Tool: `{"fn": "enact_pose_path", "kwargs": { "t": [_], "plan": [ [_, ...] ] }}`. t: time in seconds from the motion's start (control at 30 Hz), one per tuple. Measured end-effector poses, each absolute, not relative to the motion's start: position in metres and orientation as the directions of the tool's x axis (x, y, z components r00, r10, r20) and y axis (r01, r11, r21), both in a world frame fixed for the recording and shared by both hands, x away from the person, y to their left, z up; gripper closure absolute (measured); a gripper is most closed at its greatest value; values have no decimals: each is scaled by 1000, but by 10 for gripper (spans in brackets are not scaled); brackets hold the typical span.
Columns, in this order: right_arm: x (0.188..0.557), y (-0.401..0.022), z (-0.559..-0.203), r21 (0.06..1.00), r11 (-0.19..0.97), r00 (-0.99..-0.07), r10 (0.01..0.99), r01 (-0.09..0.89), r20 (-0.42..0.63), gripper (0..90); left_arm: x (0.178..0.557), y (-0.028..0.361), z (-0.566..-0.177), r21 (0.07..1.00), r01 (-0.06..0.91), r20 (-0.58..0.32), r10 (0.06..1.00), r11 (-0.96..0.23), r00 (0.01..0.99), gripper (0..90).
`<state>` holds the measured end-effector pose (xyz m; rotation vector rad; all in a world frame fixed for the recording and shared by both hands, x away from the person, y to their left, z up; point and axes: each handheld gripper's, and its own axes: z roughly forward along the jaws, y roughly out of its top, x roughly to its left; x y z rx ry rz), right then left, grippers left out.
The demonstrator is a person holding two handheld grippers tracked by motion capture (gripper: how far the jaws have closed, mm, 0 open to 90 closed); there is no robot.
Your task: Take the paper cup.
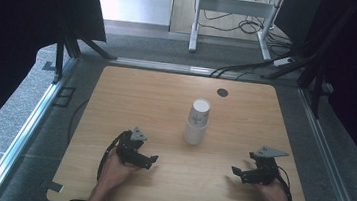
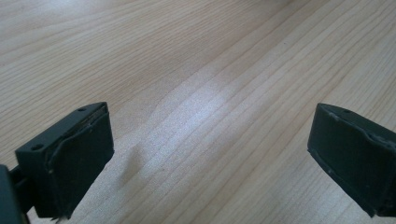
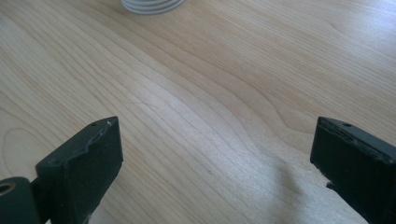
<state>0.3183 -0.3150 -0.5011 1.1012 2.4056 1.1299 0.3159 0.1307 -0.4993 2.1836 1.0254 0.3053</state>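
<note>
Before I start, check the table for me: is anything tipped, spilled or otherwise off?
Only the stack of white paper cups: its top cup leans slightly instead of sitting straight. Nothing is spilled on the wooden table, and both the left gripper and right gripper are open and empty.

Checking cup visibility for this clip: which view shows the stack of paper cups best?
The high view: the whole white stack of paper cups stands mid-table. The right gripper view catches just its ribbed edge at the top; the left gripper view shows bare wood.
</note>
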Motion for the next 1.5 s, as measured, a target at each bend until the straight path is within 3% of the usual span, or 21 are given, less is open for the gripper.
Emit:
{"fn": "enact_pose_path", "kwargs": {
  "t": [0.5,1.07,1.5],
  "plan": [
    [321,-313,-482,759,389,-684,722,522,101,39,326,113,-483,702,530,-60,702,-476,710,0],
    [339,-297,-454,767,399,-737,662,502,139,32,351,96,-467,736,506,-107,661,-450,742,31],
    [357,-278,-430,785,411,-772,622,464,130,97,367,71,-460,751,450,-60,628,-484,776,46]
  ]
}}
